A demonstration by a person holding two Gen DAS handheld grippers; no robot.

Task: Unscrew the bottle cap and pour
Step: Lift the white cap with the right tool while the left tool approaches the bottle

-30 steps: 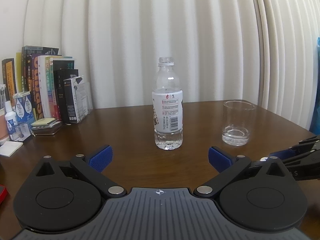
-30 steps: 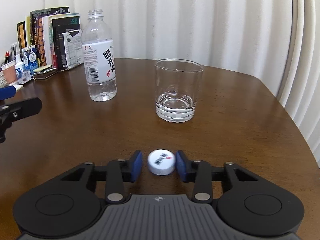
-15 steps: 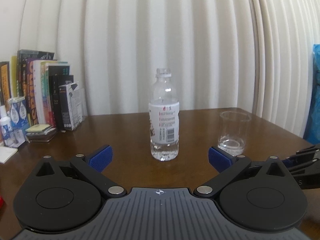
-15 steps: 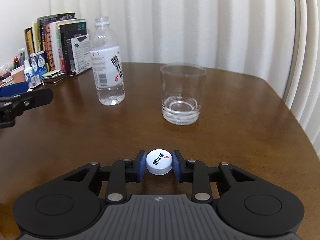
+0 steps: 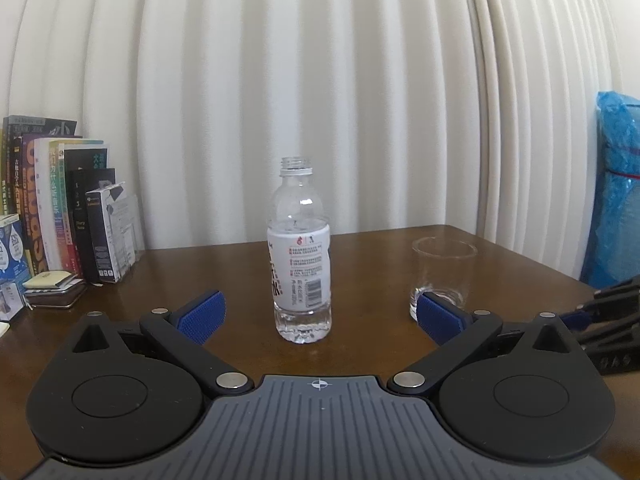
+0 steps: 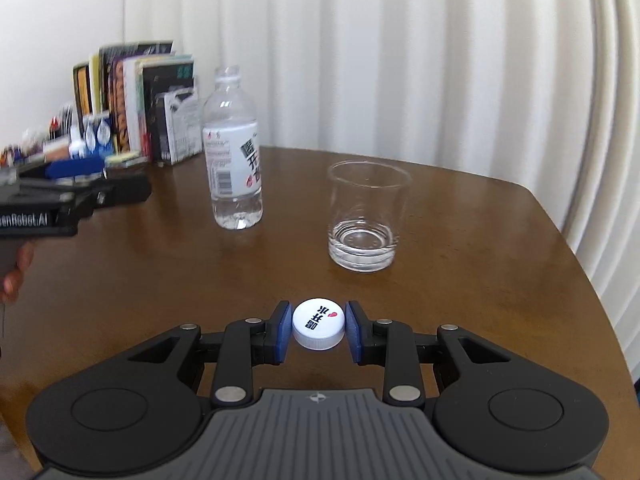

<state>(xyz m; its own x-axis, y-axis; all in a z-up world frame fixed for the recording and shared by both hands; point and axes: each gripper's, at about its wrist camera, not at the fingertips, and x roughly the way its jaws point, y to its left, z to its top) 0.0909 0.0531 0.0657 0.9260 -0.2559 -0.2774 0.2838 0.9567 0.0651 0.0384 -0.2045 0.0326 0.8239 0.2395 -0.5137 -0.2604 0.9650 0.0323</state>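
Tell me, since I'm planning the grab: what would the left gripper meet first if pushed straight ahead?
Most likely the uncapped clear plastic water bottle, standing centred between the open left gripper fingers. Nothing shows on the brown wooden table before it, though depth is uncertain.

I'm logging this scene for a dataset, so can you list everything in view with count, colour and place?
bottle: 1, clear with white label, uncapped, upright on the table, left of the glass.
glass: 1, clear, a little water at the bottom, right of the bottle.
cap: 1, white, between the right gripper's pads.
table: 1, brown wood.
books: one row, mixed colours, far left of the table.
curtain: white, pleated, behind the table.
blue bag: 1, far right, beyond the table.
left hand-held gripper: black with blue pads, open, facing the bottle.
right hand-held gripper: black with blue pads, around the cap.
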